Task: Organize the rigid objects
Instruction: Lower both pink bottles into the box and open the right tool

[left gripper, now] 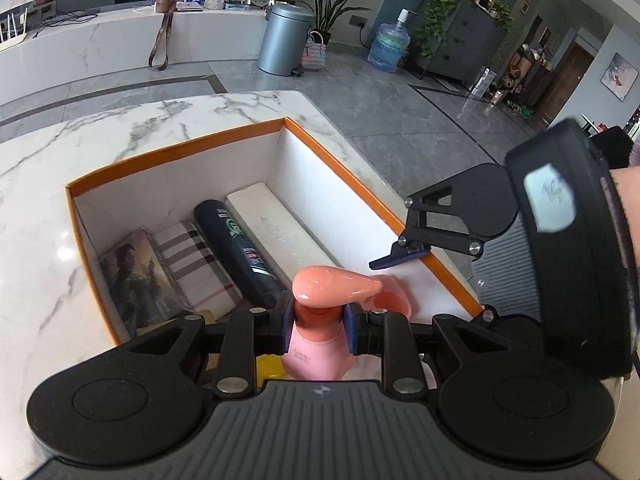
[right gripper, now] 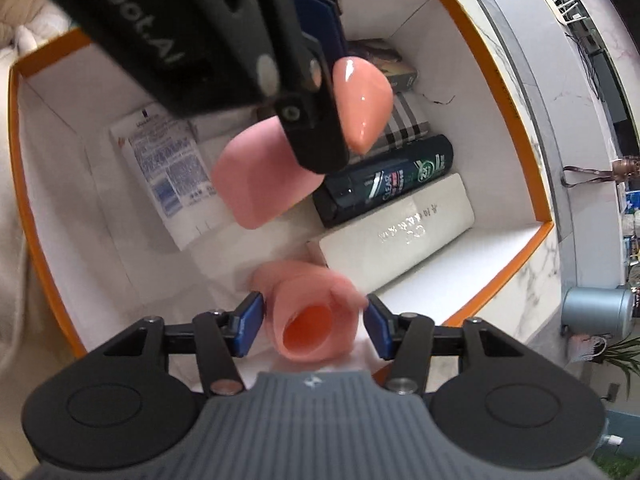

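My left gripper (left gripper: 318,320) is shut on the neck of a pink pump bottle (left gripper: 316,356), just under its glossy pump head (left gripper: 332,286). It holds the bottle over the near end of an orange-rimmed white box (left gripper: 176,148). In the right wrist view the same bottle (right gripper: 256,184) hangs tilted under the left gripper's black fingers (right gripper: 316,136). My right gripper (right gripper: 314,322) points steeply down into the box. A pink cap (right gripper: 308,320) lies blurred between its blue pads (right gripper: 252,320), with a small gap on each side. The cap (left gripper: 390,296) also shows behind the pump head.
In the box lie a portrait-printed pack (left gripper: 136,280), a plaid box (left gripper: 196,268), a black shampoo bottle (right gripper: 384,180), a long white box (right gripper: 400,236) and a white printed sachet (right gripper: 168,168). The box sits on a marble table (left gripper: 44,240). Beyond are a floor, a bin (left gripper: 282,38) and a counter.
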